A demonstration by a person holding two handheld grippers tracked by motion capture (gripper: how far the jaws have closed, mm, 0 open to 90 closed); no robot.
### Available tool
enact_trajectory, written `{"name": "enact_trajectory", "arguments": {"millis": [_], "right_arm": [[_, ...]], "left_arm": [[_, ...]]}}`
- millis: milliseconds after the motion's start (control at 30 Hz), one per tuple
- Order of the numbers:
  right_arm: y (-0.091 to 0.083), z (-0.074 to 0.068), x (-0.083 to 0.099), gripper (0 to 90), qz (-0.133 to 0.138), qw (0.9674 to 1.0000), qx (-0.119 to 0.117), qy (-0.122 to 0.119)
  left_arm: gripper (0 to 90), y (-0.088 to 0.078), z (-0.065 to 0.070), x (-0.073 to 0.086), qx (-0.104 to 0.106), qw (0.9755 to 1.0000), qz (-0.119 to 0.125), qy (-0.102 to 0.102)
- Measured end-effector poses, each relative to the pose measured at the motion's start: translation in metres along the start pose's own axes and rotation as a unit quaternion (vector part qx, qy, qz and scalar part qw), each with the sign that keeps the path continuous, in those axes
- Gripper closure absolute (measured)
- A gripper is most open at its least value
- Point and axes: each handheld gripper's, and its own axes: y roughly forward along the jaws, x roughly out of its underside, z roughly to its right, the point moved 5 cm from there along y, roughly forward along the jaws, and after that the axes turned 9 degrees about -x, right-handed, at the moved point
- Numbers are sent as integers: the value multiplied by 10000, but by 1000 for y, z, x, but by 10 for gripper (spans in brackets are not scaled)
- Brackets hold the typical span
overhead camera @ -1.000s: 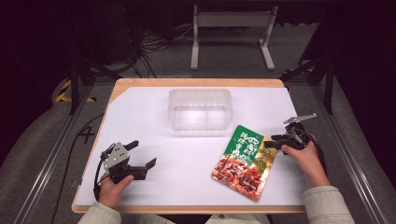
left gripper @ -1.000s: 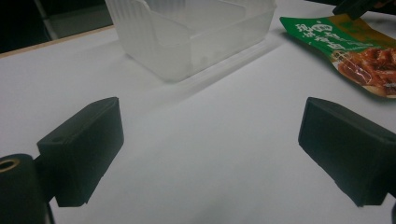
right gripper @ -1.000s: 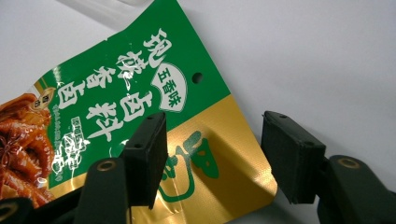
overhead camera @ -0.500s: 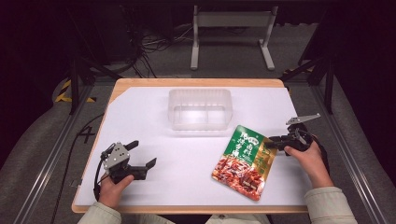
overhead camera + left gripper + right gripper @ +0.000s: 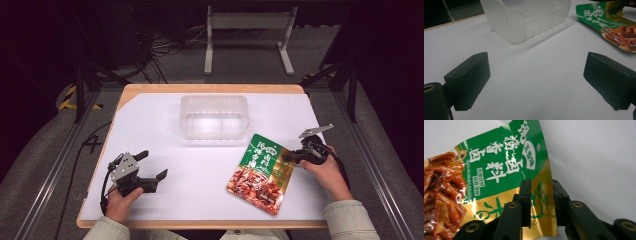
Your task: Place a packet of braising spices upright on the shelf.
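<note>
A green and gold food packet [image 5: 260, 172] with a picture of red-brown meat lies flat on the white table top, right of centre. My right gripper [image 5: 289, 158] is at its right edge. In the right gripper view the packet's gold edge [image 5: 544, 202] lies between the two jaws of that gripper [image 5: 541, 195]. The jaws have just been closing, and a gap still shows between the pads. My left gripper [image 5: 152, 165] rests at the front left, open wide with nothing in it [image 5: 536, 80]. It faces the packet [image 5: 614, 27].
A clear plastic container [image 5: 215, 117] stands empty at the middle back of the table, also ahead of the left gripper [image 5: 524, 17]. The white sheet [image 5: 150, 120] covers the wooden table. Metal frame rails run along both sides.
The right gripper has shifted a little left onto the packet's right edge and its jaws have narrowed around it. The left gripper and the packet have stayed put.
</note>
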Motion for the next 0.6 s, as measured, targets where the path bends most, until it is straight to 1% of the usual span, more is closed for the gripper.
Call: {"name": "enact_trajectory", "arguments": {"millis": [67, 133, 167, 300, 533, 600], "right_arm": [[0, 1, 1, 840, 10, 10000, 33, 6], [0, 1, 1, 894, 46, 10000, -44, 44], [-1, 1, 0, 900, 45, 9999, -106, 73], [-3, -1, 0, 900, 80, 9998, -144, 103], [-11, -6, -4, 900, 212, 9994, -253, 113], [-15, -9, -6, 900, 271, 9993, -265, 74]], "left_arm": [[76, 0, 0, 0, 0, 10000, 4, -5], [77, 0, 0, 0, -2, 10000, 3, -5], [77, 0, 0, 0, 2, 10000, 4, -21], [77, 0, 0, 0, 7, 10000, 8, -28], [77, 0, 0, 0, 7, 10000, 9, -47], [77, 0, 0, 0, 10, 10000, 10, -47]]}}
